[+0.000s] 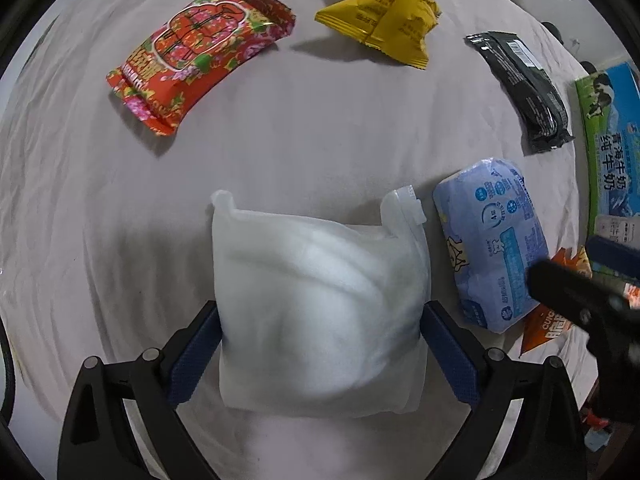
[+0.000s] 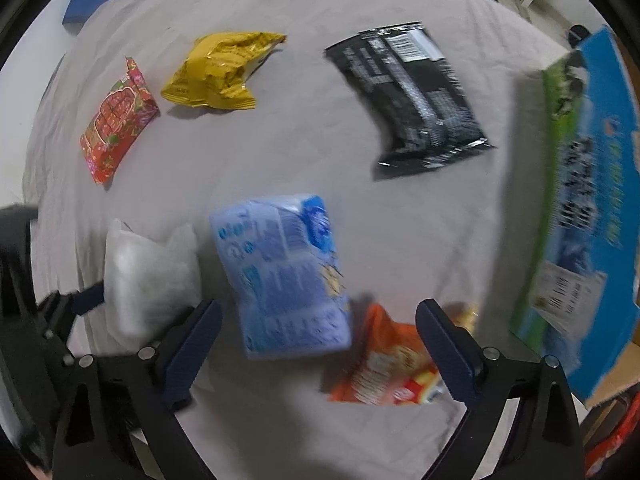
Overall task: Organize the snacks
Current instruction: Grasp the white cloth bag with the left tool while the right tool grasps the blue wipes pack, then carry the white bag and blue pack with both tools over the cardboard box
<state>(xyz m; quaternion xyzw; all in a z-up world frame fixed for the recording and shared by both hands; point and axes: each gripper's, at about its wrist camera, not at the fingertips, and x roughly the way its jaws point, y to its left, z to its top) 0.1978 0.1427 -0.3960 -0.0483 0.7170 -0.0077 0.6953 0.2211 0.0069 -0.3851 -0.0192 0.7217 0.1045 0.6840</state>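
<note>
Your left tongs (image 1: 320,344) pinch the soft white pouch (image 1: 320,300) on the grey sheet (image 1: 300,132), your right tongs (image 2: 320,344) hang open over the orange packet (image 2: 384,364), so a hasty lift could let the slack pouch slip free.

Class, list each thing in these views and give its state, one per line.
White soft pouch: gripped by left gripper.
Right gripper: open, empty.
Pale blue packet: lying flat.
Orange snack bag: lying flat.
Blue-green milk carton box: open.
</note>
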